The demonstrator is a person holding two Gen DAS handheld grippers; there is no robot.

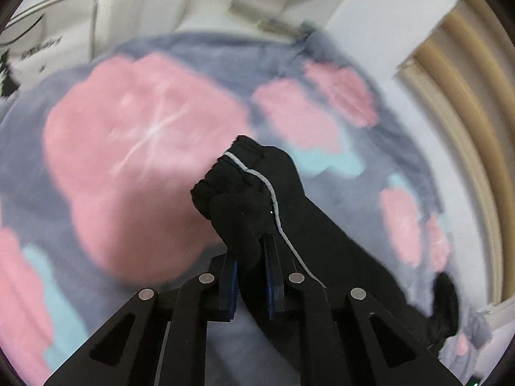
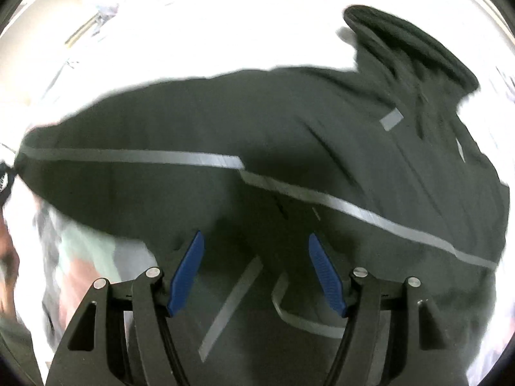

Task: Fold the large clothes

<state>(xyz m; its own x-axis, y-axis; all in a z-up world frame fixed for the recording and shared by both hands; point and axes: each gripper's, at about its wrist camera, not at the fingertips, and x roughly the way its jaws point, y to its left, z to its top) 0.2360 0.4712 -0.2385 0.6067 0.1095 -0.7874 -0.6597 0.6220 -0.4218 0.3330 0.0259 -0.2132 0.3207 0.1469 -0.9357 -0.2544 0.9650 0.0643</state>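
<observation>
A blanket (image 1: 106,135) of grey-blue fleece with big pink blossoms and pale aqua patches covers the surface under the left gripper, and it shows blurred in the left wrist view. Past the blanket's far edge stand white walls and a white boxed corner (image 1: 379,16); at the right side runs a band of curved tan and cream mouldings (image 1: 463,148). At the far left a pale sheet or bag with dark lettering (image 1: 48,35) leans against the wall, too smeared to read. No container is clearly recognisable in either view.

The left gripper (image 1: 251,270) has its blue-padded jaws drawn narrow on a bunched end of the black garment (image 1: 257,193), which carries a thin light stripe. The cloth bulges out above the pads in a fist-like wad, and a long stretch of it trails off to the right, above the blanket's near right part.

In the right wrist view the same dark garment (image 2: 225,122) fills most of the frame, spread broadly over a very bright, washed-out white ground, with grey stripes (image 2: 135,156) crossing it and a ribbed cuff or collar (image 2: 415,38) sticking up at the far right. The right gripper (image 2: 254,273) stands with its jaws wide apart, blue pads clear of each other, just over the cloth; whether the pads touch it I cannot tell. A strip of the flowered blanket peeks out at the near left edge.
</observation>
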